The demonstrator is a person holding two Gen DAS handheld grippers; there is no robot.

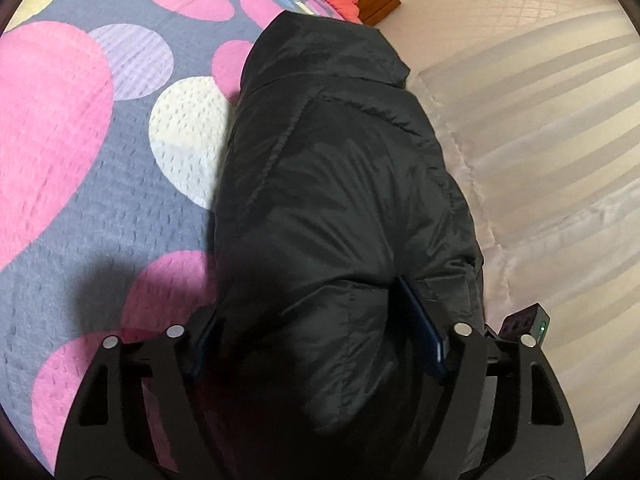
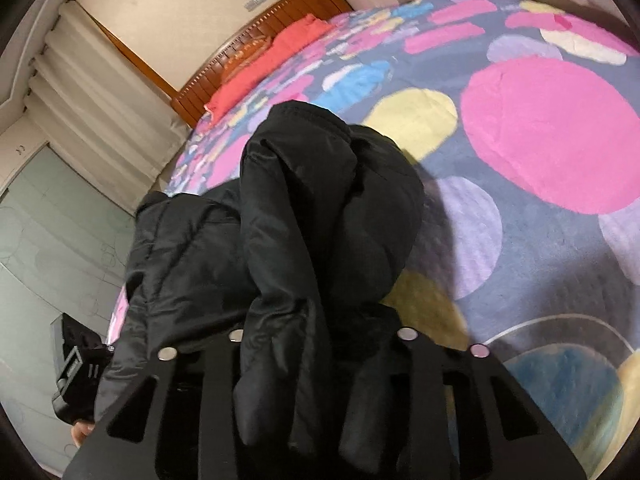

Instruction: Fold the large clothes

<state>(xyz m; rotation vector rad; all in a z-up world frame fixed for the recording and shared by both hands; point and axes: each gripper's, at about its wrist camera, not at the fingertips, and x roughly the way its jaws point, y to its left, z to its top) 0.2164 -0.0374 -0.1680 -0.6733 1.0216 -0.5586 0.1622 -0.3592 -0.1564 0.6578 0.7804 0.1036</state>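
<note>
A black puffer jacket (image 1: 328,168) lies lengthwise along the bed's right edge, its hood end farthest away. My left gripper (image 1: 308,312) straddles the near end of it. The blue pad (image 1: 420,328) on the right finger presses into the padding, and the left pad is mostly buried in cloth. In the right wrist view the same jacket (image 2: 320,200) is bunched into a heap on the bedspread. My right gripper (image 2: 320,320) is shut on a thick fold of it, and the fabric hides the fingertips.
The bed has a grey bedspread (image 1: 80,208) with pink, white and lilac spots. Folded red bedding (image 2: 276,52) and a wooden headboard (image 2: 256,40) lie at the far end. Pale curtains (image 2: 100,100) and a pale floor (image 1: 560,160) lie beyond the bed's edge. A black device (image 1: 528,326) shows a green light.
</note>
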